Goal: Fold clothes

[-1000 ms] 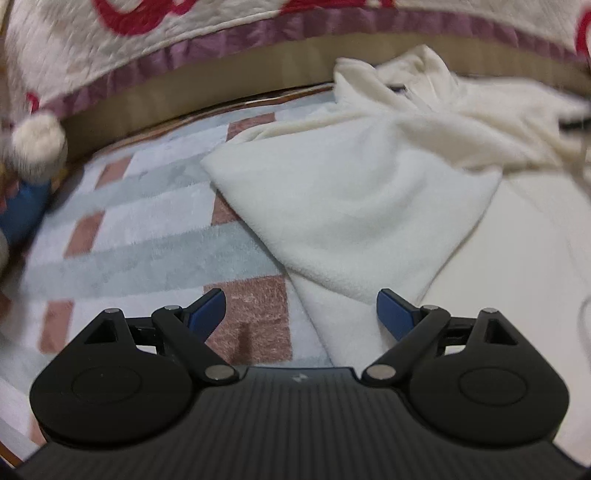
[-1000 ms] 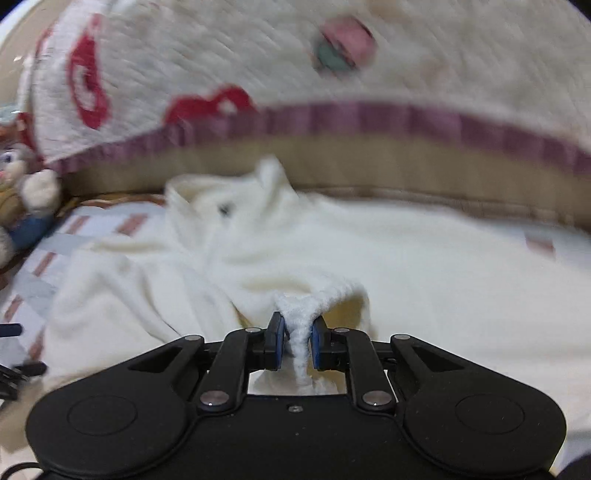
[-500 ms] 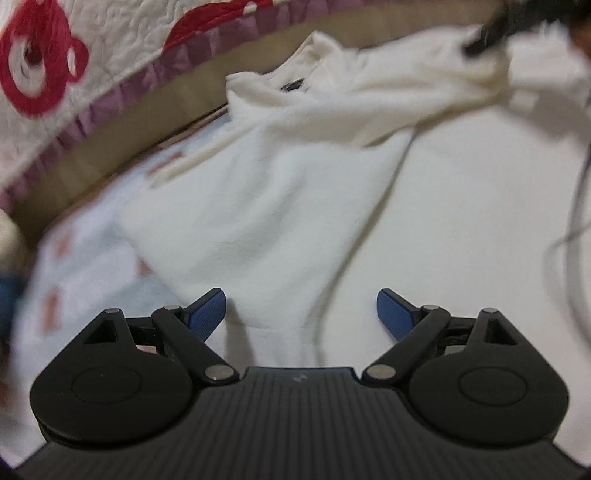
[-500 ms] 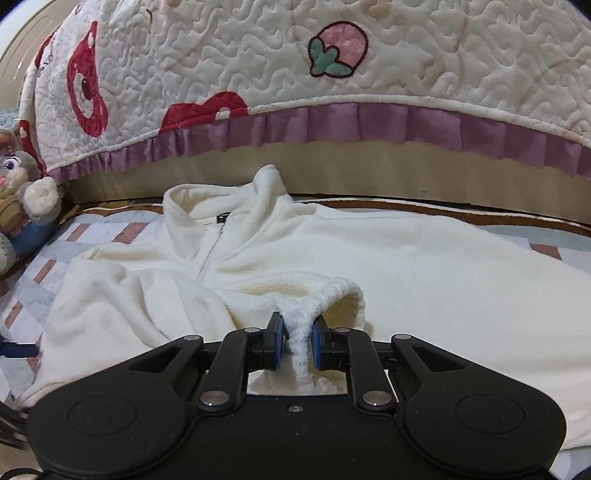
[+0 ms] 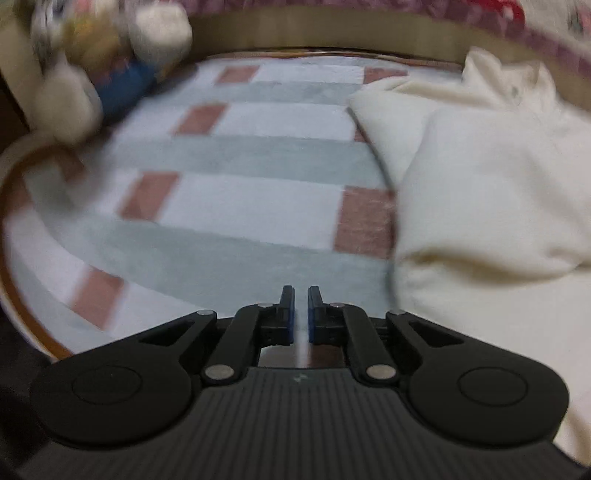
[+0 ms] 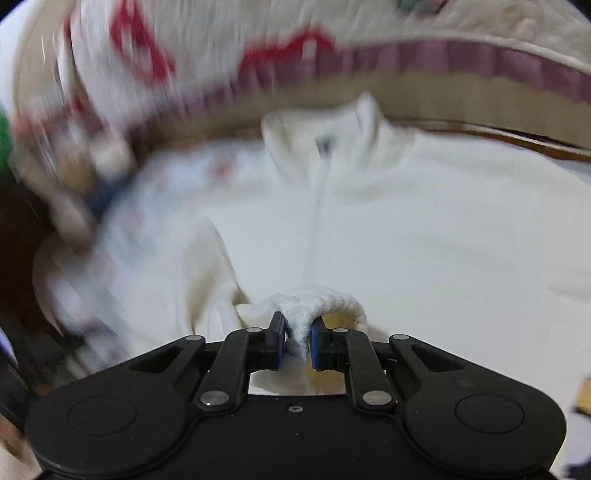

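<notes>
Pinching the cuff (image 6: pixel 314 301) of the cream fleece jacket (image 6: pixel 424 236) in my right gripper (image 6: pixel 297 334), I should carry it across the spread body smoothly while my left gripper (image 5: pixel 301 310), closed on nothing over the checked blanket (image 5: pixel 236 206), stays clear.

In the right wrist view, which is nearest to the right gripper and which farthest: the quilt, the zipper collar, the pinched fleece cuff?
1. Fleece cuff: between the jaws of the right gripper.
2. Zipper collar: straight ahead, middle.
3. Quilt: at the back, top.
</notes>
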